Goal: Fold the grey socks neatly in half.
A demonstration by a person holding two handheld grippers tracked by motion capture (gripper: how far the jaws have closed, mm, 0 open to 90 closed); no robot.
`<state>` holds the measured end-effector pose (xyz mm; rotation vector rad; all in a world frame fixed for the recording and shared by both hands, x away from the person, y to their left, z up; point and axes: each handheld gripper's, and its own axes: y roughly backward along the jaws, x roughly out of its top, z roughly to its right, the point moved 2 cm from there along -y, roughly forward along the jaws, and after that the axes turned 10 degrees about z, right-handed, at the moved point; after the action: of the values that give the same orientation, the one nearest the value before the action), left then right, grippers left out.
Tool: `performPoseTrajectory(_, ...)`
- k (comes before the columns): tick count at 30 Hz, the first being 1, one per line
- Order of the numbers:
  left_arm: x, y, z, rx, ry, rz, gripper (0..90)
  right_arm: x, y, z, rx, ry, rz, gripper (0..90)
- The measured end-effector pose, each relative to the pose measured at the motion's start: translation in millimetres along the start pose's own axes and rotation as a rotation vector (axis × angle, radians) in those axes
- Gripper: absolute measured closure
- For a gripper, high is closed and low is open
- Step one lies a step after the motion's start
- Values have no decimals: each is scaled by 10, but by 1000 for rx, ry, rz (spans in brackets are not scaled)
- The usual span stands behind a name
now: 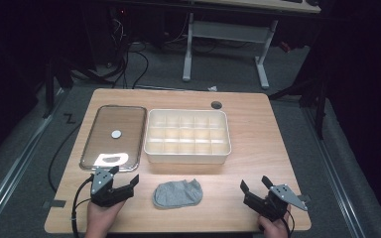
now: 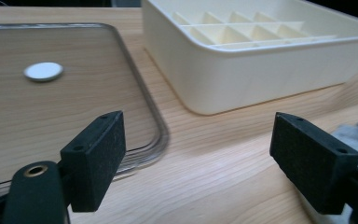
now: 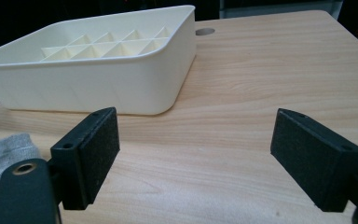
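Your left gripper (image 1: 125, 179) and right gripper (image 1: 254, 185) both have jaws wide apart, nothing held. Sock (image 1: 177, 194) is grey, crumpled, lying flat on the table (image 1: 258, 139) near edge, between them, just near of the cream tray (image 1: 187, 156).

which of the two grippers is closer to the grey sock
The left gripper: its fingers sit just beside the grey sock, while the right gripper is separated from it by a wider stretch of bare table.
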<state>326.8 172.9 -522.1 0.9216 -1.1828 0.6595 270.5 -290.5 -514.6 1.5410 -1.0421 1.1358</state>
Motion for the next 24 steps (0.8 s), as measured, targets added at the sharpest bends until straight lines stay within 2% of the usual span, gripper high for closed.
performPoseTrajectory(3, -37, 60, -53, 2, 18, -9, 189, 35, -35, -6, 3, 1, 0, 158)
performPoseTrajectory(6, -49, 88, -65, 13, 5, -20, 190, 55, -44, -2, -5, 21, -22, 159)
performPoseTrajectory(11, -41, 77, -63, 14, -3, -20, 193, 34, -41, 10, -7, 16, -42, 157)
performPoseTrajectory(18, -80, 5, -55, 4, -10, -35, 205, -5, -72, 7, 18, -12, -54, 159)
performPoseTrajectory(24, -89, 0, -39, -16, -23, -39, 230, -30, -121, -77, 50, 1, -91, 163)
